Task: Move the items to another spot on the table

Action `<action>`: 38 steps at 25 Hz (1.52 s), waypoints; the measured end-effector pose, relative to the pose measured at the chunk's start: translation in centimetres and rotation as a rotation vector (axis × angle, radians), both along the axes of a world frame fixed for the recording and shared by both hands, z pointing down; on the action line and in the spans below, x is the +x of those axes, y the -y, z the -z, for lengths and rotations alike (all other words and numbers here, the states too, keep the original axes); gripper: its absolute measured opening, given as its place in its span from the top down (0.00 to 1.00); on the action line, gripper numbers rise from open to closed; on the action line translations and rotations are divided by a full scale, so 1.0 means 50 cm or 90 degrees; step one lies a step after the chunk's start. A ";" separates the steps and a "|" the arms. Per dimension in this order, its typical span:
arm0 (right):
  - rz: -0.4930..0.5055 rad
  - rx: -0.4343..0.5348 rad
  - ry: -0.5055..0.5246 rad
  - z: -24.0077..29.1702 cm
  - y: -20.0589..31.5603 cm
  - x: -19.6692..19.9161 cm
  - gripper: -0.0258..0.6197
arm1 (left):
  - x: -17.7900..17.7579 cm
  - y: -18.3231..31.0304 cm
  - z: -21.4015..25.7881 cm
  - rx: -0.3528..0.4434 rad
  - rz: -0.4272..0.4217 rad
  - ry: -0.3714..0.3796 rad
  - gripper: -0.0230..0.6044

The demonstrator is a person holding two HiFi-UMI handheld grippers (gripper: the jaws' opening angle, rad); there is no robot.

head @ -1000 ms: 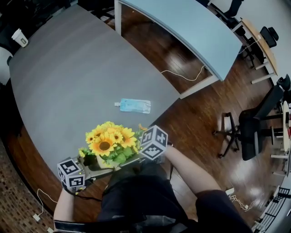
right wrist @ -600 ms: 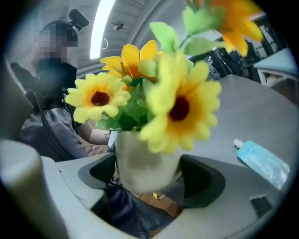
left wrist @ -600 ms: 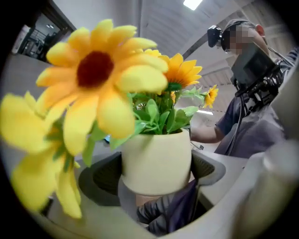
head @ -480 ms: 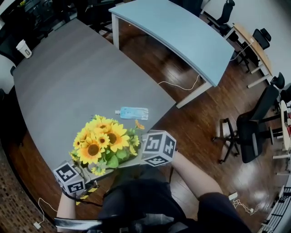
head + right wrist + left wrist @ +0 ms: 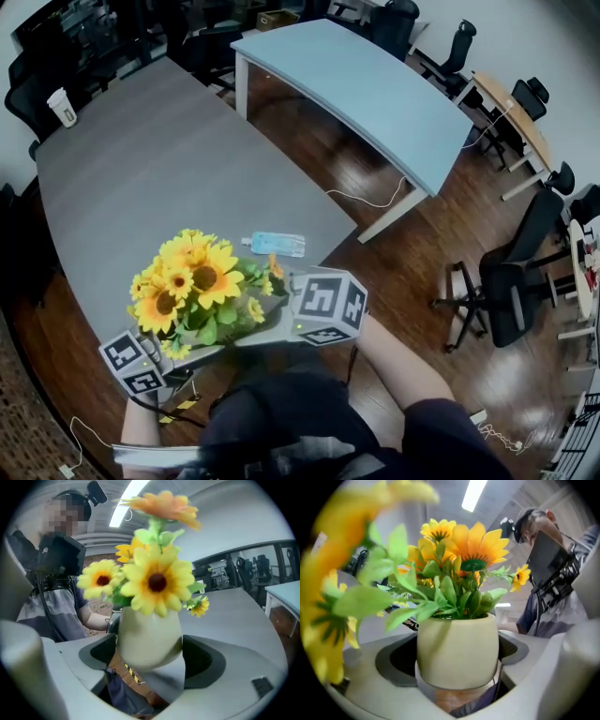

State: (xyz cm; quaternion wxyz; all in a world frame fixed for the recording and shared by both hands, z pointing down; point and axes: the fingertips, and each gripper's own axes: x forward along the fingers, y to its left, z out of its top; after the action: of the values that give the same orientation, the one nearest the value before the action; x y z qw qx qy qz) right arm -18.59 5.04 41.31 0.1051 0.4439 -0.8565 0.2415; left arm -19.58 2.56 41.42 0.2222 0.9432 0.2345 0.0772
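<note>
A cream flower pot with yellow sunflowers hangs in the air over the near edge of the grey table. Both grippers hold it from opposite sides. My left gripper has the pot between its jaws; the jaws have just been opening a little wider and still press on the pot's sides. My right gripper is closed round the same pot from the other side. In the head view the left gripper and right gripper meet under the blooms, which hide the pot there.
A light blue pouch lies on the table just beyond the flowers. A paper cup stands at the far left corner. A pale blue table stands behind, office chairs at the right, and a cable on the wooden floor.
Both grippers have risen with the pot off the table. In the head view the flowers look larger and have shifted left.
</note>
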 end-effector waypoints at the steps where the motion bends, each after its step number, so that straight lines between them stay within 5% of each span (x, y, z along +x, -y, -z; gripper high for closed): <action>1: -0.004 0.006 -0.004 0.009 -0.001 0.003 0.26 | -0.003 0.006 0.012 -0.023 0.003 -0.016 0.14; 7: -0.049 0.008 0.016 0.049 -0.029 0.013 0.25 | -0.019 -0.006 0.047 -0.055 -0.027 -0.057 0.15; 13: -0.094 -0.015 0.176 0.089 -0.068 0.015 0.18 | -0.016 -0.069 0.086 -0.057 -0.131 -0.086 0.15; 20: -0.072 -0.013 0.143 0.080 -0.142 0.023 0.16 | 0.032 -0.163 0.077 -0.030 -0.254 -0.082 0.15; 23: -0.048 0.005 0.106 0.096 -0.179 0.012 0.15 | 0.058 -0.233 0.094 0.020 -0.297 -0.079 0.15; 28: -0.098 0.059 0.097 0.114 -0.287 0.079 0.19 | 0.119 -0.321 0.112 0.023 -0.293 -0.066 0.15; 38: -0.093 0.106 0.016 0.082 -0.555 0.180 0.24 | 0.221 -0.606 0.075 0.162 -0.332 -0.020 0.14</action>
State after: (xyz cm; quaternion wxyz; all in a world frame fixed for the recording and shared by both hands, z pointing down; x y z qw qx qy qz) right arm -9.59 32.81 37.20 0.0395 0.5096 -0.8401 0.1819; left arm -8.54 32.88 37.66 0.0711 0.8723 0.4613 0.1460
